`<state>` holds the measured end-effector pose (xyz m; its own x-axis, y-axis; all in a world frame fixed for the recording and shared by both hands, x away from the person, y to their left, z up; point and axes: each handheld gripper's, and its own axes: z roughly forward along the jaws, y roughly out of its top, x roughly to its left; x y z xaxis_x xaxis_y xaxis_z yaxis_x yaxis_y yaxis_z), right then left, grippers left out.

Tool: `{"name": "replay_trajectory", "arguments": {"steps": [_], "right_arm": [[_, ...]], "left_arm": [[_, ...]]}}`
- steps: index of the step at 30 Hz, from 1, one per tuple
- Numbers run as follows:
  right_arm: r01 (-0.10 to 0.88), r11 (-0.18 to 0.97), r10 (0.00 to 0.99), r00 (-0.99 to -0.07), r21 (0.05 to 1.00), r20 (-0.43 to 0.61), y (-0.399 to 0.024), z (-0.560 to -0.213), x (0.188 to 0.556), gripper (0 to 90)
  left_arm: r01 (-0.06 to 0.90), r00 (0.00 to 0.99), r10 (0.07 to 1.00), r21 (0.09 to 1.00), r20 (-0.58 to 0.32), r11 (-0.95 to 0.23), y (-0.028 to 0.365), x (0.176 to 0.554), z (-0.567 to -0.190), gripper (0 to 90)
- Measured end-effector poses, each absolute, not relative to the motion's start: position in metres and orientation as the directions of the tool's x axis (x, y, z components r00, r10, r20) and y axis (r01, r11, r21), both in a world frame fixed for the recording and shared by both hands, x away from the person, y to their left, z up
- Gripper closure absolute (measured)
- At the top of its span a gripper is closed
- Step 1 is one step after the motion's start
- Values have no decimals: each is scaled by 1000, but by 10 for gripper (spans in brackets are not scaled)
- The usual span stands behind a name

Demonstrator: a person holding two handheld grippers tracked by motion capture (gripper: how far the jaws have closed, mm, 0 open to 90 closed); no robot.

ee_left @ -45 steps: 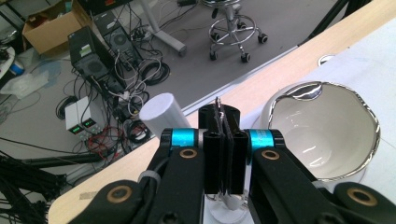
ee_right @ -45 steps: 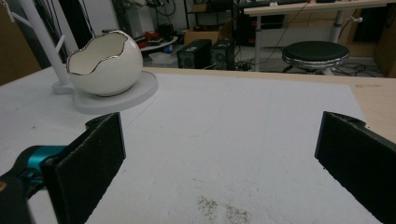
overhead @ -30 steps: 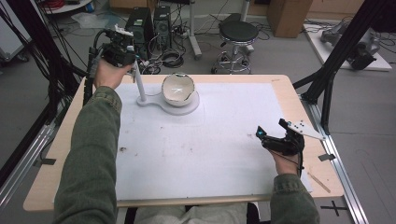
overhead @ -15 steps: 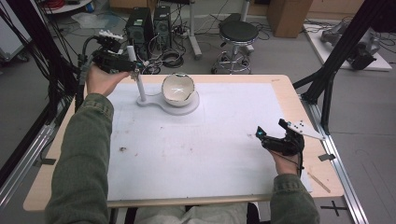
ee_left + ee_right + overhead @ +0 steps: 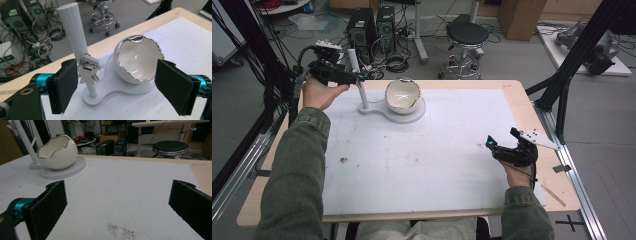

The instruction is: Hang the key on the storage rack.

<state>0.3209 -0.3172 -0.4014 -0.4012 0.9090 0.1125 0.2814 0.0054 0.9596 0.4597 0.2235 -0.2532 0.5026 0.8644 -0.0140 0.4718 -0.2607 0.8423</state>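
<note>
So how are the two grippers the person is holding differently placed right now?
The left gripper is raised at the table's far edge, next to the white post with keys; the right gripper sits low over the bare white mat, near nothing. Both stand open and hold nothing.

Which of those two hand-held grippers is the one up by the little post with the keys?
The left hand-held gripper: it hangs open beside the white post where the keys hang. The right hand-held gripper sits open near the table's right edge.

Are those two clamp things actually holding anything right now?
Nothing. Both are open: the left hand-held gripper faces the keys without touching; the right hand-held gripper is empty.
</note>
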Motion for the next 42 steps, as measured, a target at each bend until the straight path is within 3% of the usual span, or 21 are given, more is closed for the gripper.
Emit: {"name": "replay_trajectory", "arguments": {"steps": [14,42], "right_arm": [[280,5,909,-402,960,112,-316,-401,321,6],[284,7,911,-398,959,111,-316,-402,321,6]], "left_arm": [[445,470,882,864,-2,-235,234,444,-266,65],[419,485,873,892,-61,-170,251,404,-305,48]]}}
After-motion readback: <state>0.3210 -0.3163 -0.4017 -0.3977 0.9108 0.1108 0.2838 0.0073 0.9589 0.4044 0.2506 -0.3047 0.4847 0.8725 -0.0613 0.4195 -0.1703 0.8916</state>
